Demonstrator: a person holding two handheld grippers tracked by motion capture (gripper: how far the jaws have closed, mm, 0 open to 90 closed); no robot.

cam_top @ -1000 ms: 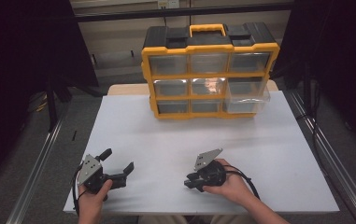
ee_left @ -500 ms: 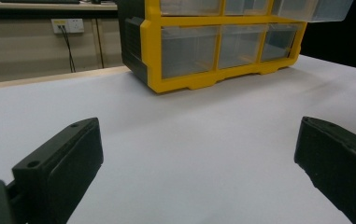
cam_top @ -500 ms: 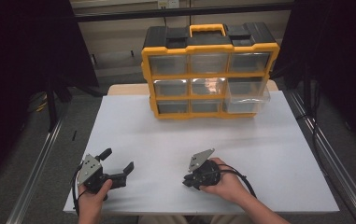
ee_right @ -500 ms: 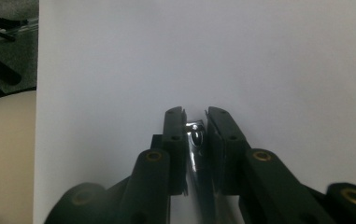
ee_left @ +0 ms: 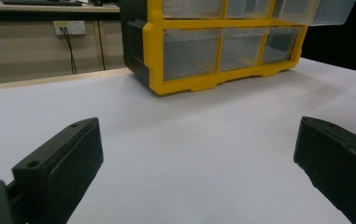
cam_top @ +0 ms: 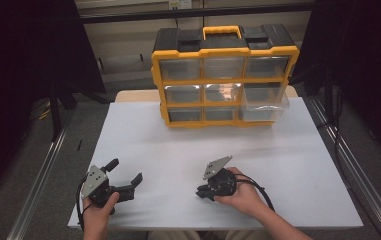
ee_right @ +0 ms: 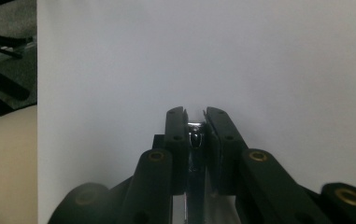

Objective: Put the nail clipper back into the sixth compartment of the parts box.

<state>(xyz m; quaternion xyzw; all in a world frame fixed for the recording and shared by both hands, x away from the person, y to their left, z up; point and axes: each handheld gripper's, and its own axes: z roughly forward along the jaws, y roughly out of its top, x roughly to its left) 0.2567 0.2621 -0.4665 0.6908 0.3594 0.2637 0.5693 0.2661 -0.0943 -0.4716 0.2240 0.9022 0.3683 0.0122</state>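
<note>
1. High view: the right gripper rests on the white tabletop, its fingers just closed together on nothing; the left gripper has fingers spread wide.
2. The yellow drawer organizer stands at the far edge, one clear drawer pulled out.
3. That drawer looks light, stiff and slick; grip its front lip.

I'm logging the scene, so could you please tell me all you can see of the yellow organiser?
The organiser is a yellow plastic frame with black sides and top, a yellow handle and nine clear drawers in three rows. It stands upright at the far edge of the white table, drawer fronts facing the person. The right drawer of the middle row is pulled out, overhanging the one below; the others look shut. Their contents can't be told. Only the table touches it.
</note>
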